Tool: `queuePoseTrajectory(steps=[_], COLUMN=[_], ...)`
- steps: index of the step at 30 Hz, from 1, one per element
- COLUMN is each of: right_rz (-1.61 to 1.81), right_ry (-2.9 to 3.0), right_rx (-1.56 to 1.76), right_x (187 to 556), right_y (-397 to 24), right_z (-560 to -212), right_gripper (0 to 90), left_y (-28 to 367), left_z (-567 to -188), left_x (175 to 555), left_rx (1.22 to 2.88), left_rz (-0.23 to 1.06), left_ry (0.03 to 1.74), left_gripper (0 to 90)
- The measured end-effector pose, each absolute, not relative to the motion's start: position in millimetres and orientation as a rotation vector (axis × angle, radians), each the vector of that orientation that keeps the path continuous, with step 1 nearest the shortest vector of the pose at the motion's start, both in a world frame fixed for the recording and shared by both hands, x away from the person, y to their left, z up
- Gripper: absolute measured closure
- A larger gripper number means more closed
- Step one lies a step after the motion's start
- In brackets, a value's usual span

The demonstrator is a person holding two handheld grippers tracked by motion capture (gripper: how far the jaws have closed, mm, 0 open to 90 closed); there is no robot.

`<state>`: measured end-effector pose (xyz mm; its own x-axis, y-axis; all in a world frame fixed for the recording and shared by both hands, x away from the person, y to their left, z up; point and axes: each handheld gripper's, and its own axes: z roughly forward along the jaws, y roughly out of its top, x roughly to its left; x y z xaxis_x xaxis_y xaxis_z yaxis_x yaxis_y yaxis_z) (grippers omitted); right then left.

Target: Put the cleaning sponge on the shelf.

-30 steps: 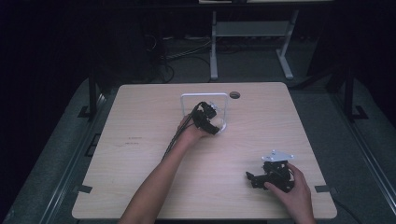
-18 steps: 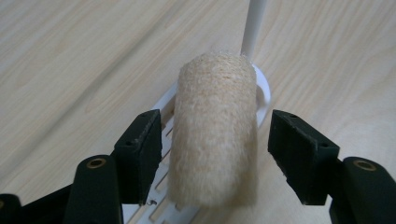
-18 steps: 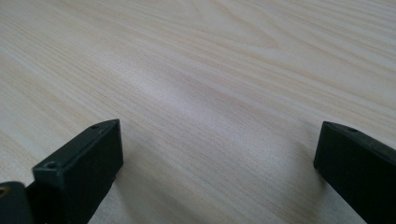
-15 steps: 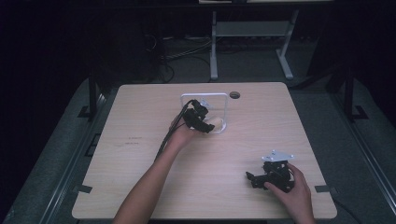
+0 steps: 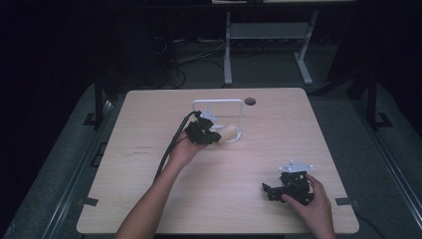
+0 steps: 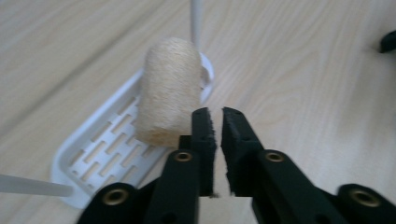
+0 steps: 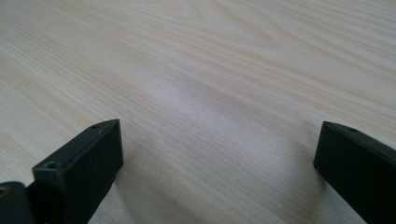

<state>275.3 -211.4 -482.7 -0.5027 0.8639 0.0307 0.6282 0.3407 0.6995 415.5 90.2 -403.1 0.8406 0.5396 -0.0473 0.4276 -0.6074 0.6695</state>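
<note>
My left tool (image 6: 215, 128) has just clenched to a sliver with nothing between its jaws; the tan loofah roll (image 6: 169, 91) stands just beside it on the white slotted rack (image 6: 100, 149), near the middle of the worktop's (image 5: 149, 114) far edge. It looks light, spongy and rough; I'd squeeze its midsection. My right tool (image 7: 217, 161) is released, near the right front corner.

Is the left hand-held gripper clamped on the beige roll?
No: in the left gripper view the left hand-held gripper is shut with nothing between its jaws, and the beige roll stands beside them on the white rack.
</note>
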Motion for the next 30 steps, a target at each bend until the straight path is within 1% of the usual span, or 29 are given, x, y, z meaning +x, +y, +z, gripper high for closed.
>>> queuePoseTrajectory(steps=[1, 4, 10, 17, 30], right_rz=[0.945, 0.946, 0.946, 0.946, 0.946], right_ry=[2.264, 2.264, 2.265, 2.265, 2.265], right_rx=[1.319, 1.318, 1.318, 1.317, 1.316], right_x=[275, 275, 275, 275, 275], right_y=[-212, -212, -212, -212, -212], right_z=[-483, -483, -483, -483, -483], right_gripper=[0.9, 0.9, 0.9, 0.9, 0.9], left_y=[90, 88, 82, 75, 79], left_z=[-405, -414, -431, -450, -459], left_x=[415, 411, 407, 412, 423], left_rx=[2.313, 2.318, 2.332, 2.335, 2.307], left_rz=[0.198, 0.173, 0.168, 0.179, 0.205], left_ry=[0.702, 0.691, 0.68, 0.702, 0.767], left_gripper=[89.6, 90.0, 90.0, 90.0, 90.0])
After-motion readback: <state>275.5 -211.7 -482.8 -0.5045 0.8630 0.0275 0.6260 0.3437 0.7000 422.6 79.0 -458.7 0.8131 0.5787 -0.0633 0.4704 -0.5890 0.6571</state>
